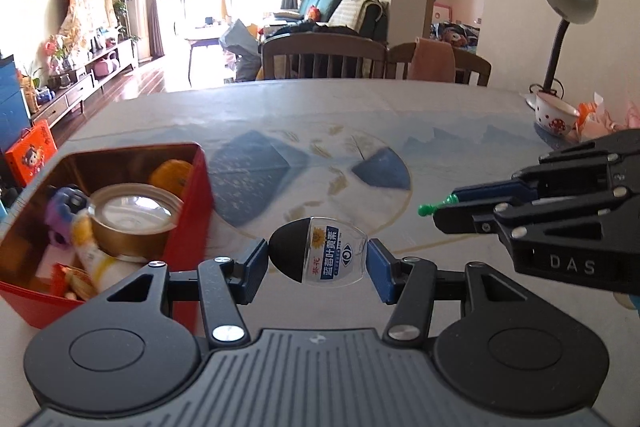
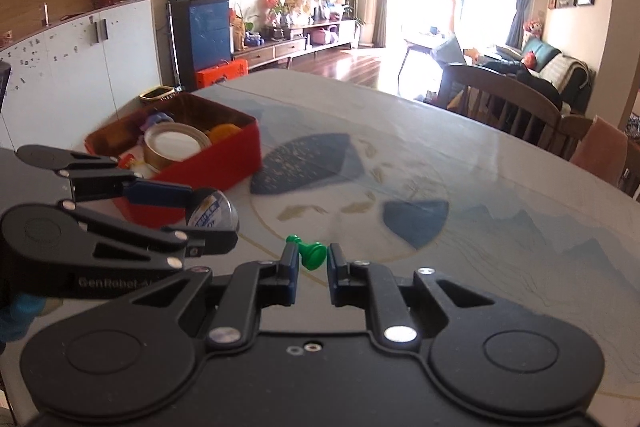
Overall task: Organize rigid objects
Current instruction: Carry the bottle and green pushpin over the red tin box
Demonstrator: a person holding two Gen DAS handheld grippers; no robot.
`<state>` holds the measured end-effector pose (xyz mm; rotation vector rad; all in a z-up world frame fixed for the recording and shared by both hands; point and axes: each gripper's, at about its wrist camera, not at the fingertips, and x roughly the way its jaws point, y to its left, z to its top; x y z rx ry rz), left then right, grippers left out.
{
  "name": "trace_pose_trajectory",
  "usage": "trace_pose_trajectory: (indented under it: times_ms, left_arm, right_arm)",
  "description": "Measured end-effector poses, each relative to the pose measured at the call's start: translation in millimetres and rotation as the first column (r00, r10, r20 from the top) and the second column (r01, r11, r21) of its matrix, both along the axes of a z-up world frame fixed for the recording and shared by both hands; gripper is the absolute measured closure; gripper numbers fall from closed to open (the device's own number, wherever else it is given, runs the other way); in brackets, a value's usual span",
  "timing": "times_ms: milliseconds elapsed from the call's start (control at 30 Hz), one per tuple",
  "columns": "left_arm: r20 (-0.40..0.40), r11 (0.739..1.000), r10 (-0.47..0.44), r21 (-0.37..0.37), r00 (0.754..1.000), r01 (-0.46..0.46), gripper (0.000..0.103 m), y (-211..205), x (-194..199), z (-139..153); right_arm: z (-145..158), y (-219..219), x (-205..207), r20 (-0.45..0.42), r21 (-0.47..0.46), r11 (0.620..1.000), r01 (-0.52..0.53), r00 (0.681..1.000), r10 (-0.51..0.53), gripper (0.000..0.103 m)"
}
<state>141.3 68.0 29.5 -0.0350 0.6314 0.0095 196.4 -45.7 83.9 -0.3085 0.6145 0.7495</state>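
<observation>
While the red tin (image 1: pixel 188 227) sits at the table's (image 1: pixel 460 131) left edge, already holding a can (image 1: pixel 132 223), an orange (image 1: pixel 172 175) and small toys, the left gripper (image 1: pixel 317 261) beside it has closed its blue pads on a clear-and-black capsule (image 1: pixel 320 251), held above the cloth. Further right, the right gripper (image 2: pixel 312 261) is nearly closed, pinching a green pawn (image 2: pixel 310 253), near the capsule.

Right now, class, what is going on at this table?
A person is tidying small items with two handheld grippers. The left gripper is shut on a clear capsule with a black half and a printed label. The right gripper is shut on a green pawn. A red tin at the left already holds a round can and other things.
</observation>
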Motion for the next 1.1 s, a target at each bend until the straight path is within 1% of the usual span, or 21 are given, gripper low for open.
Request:
trace_pose_trajectory:
  times_ms: [133,333,500,700,833,967,1100]
  left_arm:
    - [0.015,1.0,0.023,-0.004,1.0,-0.023,0.049,16.9,-5.5,13.8]
    - [0.042,0.996,0.092,0.008,0.995,-0.093,0.049,51.9,-14.3,33.0]
    - [0.053,0.988,0.154,0.02,0.987,-0.156,0.049,81.9,-20.8,41.7]
    - [0.056,0.969,0.24,0.049,0.969,-0.243,0.049,119.1,-25.7,41.3]
    - [0.037,0.955,0.293,0.048,0.955,-0.294,0.049,144.8,-22.6,37.2]
    - [0.024,0.944,0.325,0.056,0.945,-0.326,0.049,165.8,-18.2,31.6]
    - [-0.004,0.942,0.332,0.054,0.943,-0.331,0.049,177.4,-13.9,23.9]
  right_arm:
    - [8.3,11.6,-1.9,0.014,0.012,1.0,-0.018,1.0,0.018,0.089]
    - [15.9,36.7,-2.4,0.032,0.022,0.998,-0.053,0.998,0.052,0.089]
    - [20.6,61.2,-2.5,0.042,0.03,0.996,-0.085,0.996,0.084,0.089]
    - [22.4,93.6,-2.5,0.052,0.04,0.992,-0.12,0.992,0.118,0.089]
    - [21.2,115.8,0.7,0.062,0.041,0.99,-0.133,0.99,0.13,0.089]
    - [17.9,139.6,9.5,0.066,0.041,0.99,-0.134,0.989,0.131,0.089]
    - [15.4,161.3,21.8,0.062,0.035,0.991,-0.126,0.99,0.124,0.089]
